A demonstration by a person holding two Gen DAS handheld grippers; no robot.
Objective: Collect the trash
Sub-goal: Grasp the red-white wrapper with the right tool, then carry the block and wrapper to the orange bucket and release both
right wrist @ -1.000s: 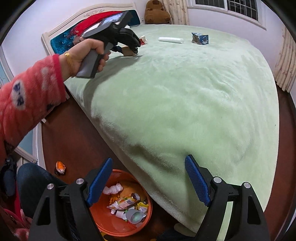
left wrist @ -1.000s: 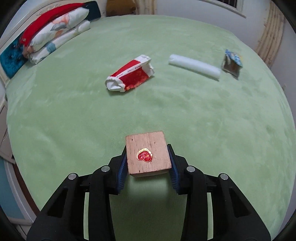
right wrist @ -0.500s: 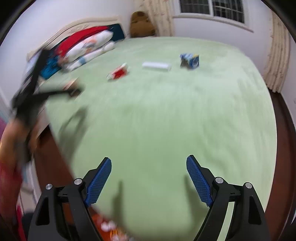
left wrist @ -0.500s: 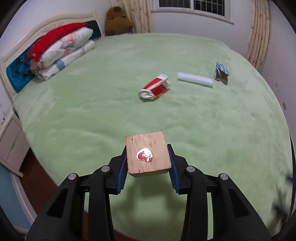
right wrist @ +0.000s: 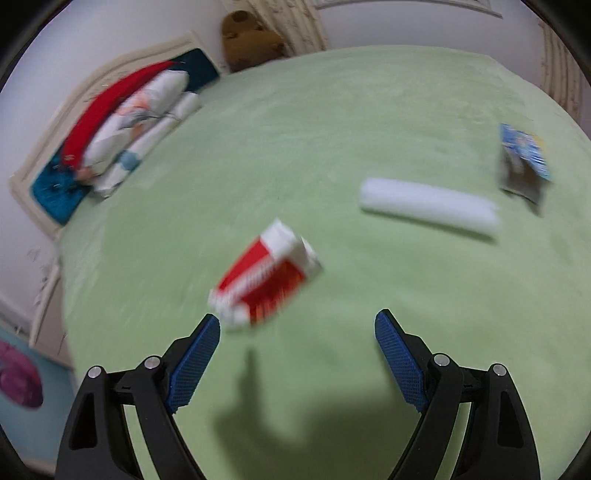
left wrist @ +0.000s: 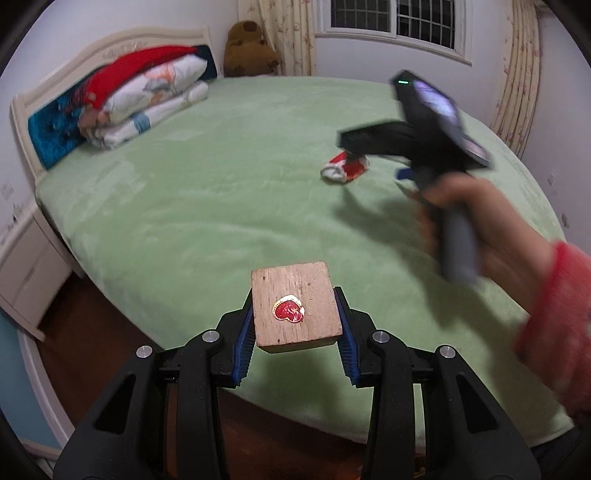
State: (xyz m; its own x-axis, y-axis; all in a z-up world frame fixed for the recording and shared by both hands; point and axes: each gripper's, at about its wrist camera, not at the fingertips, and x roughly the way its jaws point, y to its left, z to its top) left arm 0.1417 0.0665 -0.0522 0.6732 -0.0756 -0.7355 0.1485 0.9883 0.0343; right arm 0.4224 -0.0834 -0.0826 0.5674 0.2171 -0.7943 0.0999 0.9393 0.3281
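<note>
My left gripper (left wrist: 295, 332) is shut on a wooden block (left wrist: 295, 306) with a red heart sticker, held above the near edge of the green bed (left wrist: 221, 203). My right gripper (right wrist: 297, 350) is open and empty, hovering over the bed just short of a crumpled red and white carton (right wrist: 266, 280); the carton also shows in the left wrist view (left wrist: 345, 169), partly behind the right gripper's body (left wrist: 424, 136). A white roll (right wrist: 430, 206) and a blue snack wrapper (right wrist: 522, 162) lie farther right.
Folded bedding and pillows (left wrist: 144, 99) are stacked at the headboard (left wrist: 44, 110), with a brown plush toy (left wrist: 251, 44) in the corner. A white nightstand (left wrist: 26, 266) stands on the wooden floor (left wrist: 92, 321) left of the bed. A window (left wrist: 395, 22) and curtains are behind.
My left gripper has pulled back from the bed's middle to its near edge with the block. My right gripper has swung up from the orange bin and moved out over the bed toward the carton.
</note>
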